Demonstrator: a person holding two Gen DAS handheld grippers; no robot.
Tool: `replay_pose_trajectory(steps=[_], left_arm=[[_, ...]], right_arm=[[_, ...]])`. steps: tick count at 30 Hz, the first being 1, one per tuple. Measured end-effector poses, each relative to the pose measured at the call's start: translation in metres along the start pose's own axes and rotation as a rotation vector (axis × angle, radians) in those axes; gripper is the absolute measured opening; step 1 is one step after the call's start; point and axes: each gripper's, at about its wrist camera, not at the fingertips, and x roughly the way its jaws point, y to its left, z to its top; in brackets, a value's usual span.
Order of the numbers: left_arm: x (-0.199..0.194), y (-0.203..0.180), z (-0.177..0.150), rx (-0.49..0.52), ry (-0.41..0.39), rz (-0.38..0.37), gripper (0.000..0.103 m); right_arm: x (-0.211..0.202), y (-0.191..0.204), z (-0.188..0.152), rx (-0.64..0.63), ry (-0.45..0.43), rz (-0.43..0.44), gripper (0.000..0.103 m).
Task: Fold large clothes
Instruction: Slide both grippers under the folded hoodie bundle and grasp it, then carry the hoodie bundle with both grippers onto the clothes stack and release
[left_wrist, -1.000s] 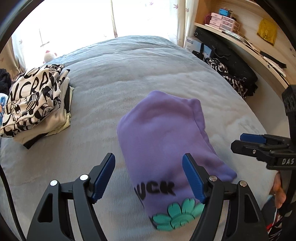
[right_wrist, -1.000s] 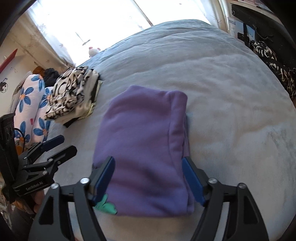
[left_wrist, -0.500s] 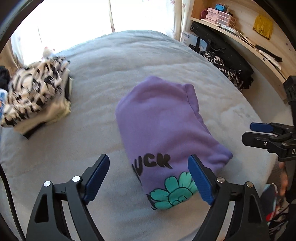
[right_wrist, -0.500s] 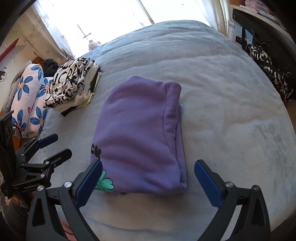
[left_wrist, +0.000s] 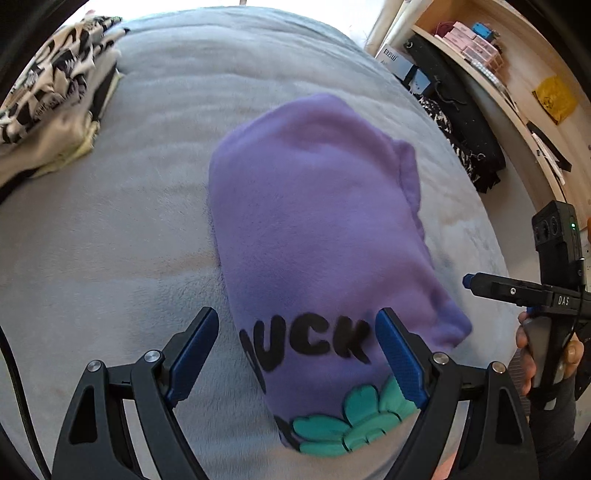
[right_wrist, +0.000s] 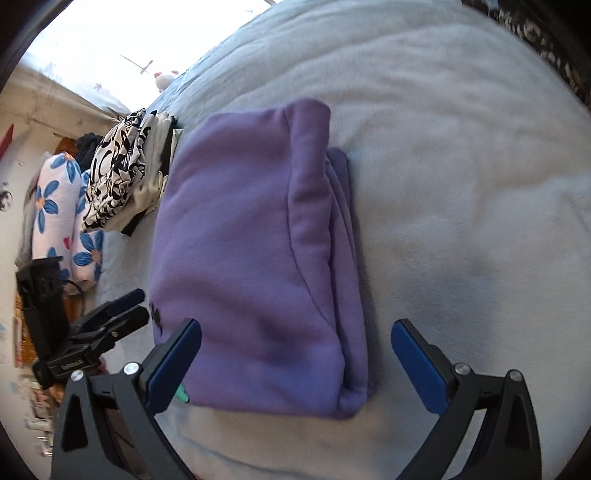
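One folded purple fleece sweatshirt (left_wrist: 317, 229) lies on the pale grey plush bed cover (left_wrist: 129, 258), directly ahead of both pairs of jaws. Its near end, with black lettering and a teal flower print (left_wrist: 354, 424), sits between the left gripper (left_wrist: 295, 354) fingers, not pinched. The right gripper (right_wrist: 295, 362) straddles the stacked right-hand fold edges, pads clear of the cloth. Both jaws have just been opening and stand released.

Judged soft, thick, limp, fairly light; likely to slump and unfold if lifted by one layer. Best taken at the near corners, pinching all layers together.

Beyond the left jaws: folded black-and-white printed garment stack (left_wrist: 48, 96). Far right: wooden shelf (left_wrist: 509, 92) with small boxes.
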Motion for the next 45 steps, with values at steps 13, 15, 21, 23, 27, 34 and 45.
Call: replay_pose_trajectory(steps=[13, 15, 21, 23, 27, 34, 45], left_arm=[[0.049, 0.012, 0.010, -0.046, -0.012, -0.172, 0.103], [0.051, 0.012, 0.009, -0.038, -0.024, -0.178, 0.103], [0.059, 0.012, 0.007, -0.018, -0.050, -0.190, 0.103], [0.059, 0.012, 0.007, -0.012, -0.047, -0.190, 0.103], [0.065, 0.025, 0.004, -0.084, 0.036, -0.247, 0.103], [0.086, 0.036, -0.002, -0.194, 0.090, -0.370, 0.103], [0.066, -0.006, 0.000, -0.104, -0.028, -0.242, 0.090]], right_arm=[[0.074, -0.022, 0.022, -0.041, 0.124, 0.276, 0.103], [0.082, -0.021, 0.026, -0.073, 0.130, 0.305, 0.103], [0.099, -0.026, 0.032, -0.078, 0.176, 0.362, 0.103], [0.099, -0.024, 0.032, -0.081, 0.178, 0.363, 0.103], [0.099, -0.018, 0.029, -0.091, 0.153, 0.360, 0.103], [0.101, -0.011, 0.027, -0.109, 0.135, 0.318, 0.103], [0.076, 0.031, 0.018, -0.159, 0.043, 0.307, 0.090]])
